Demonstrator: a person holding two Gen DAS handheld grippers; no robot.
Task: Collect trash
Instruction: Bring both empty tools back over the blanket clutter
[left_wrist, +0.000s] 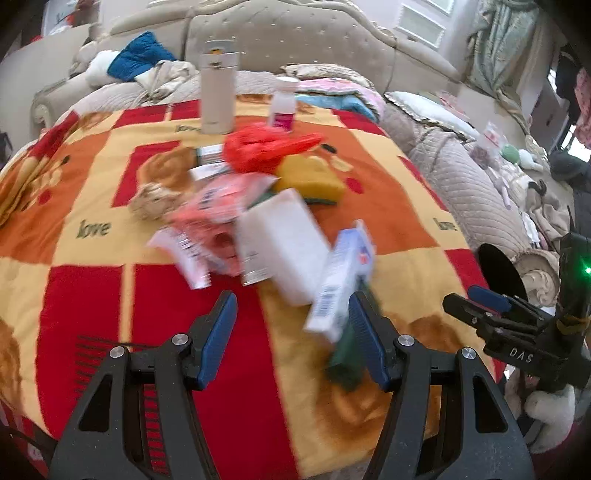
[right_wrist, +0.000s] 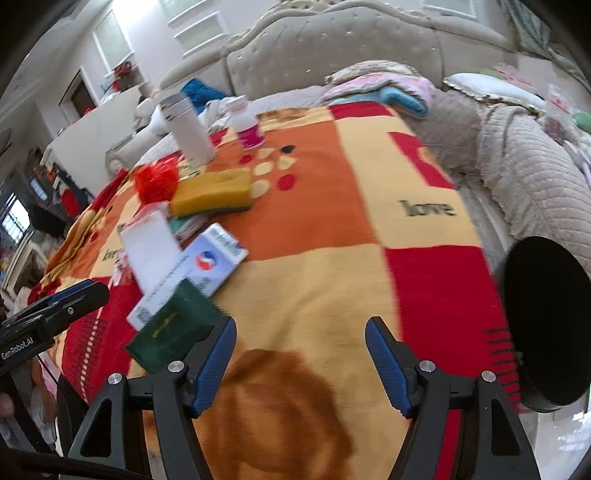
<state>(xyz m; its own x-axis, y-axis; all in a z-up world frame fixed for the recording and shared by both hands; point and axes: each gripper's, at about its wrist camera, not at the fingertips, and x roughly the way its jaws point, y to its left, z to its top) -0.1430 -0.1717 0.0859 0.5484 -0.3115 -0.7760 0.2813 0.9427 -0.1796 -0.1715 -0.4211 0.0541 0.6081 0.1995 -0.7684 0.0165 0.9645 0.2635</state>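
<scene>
Both grippers empty, jaws standing apart, nothing between the pads; left gripper (left_wrist: 291, 339) over the red patch of the blanket (left_wrist: 388, 236), right gripper (right_wrist: 301, 365) over the brown patch nearer the bed edge

Trash pile sits ahead of both, mid-blanket; nearest pieces are the dark green box (right_wrist: 177, 328) and the white-blue carton (right_wrist: 195, 273) lying partly on top of it; in the right wrist view the green box is just left of the right gripper's left finger, close to touching; in the left wrist view the same pair lies against the inner side of that gripper's right finger; carton's long axis runs diagonally, near end toward the grippers, far end toward the white box (left_wrist: 280, 243)

Judgement: the two are about equally near the pair; right one needs a short shift left, left one a short shift right, jaws across the carton's narrow side

Black bin (right_wrist: 546, 317) at the right edge of the blanket, on the right gripper's side; soft blanket, boxes may tip; cluttered bedroom, padded headboard (left_wrist: 295, 40) behind
</scene>
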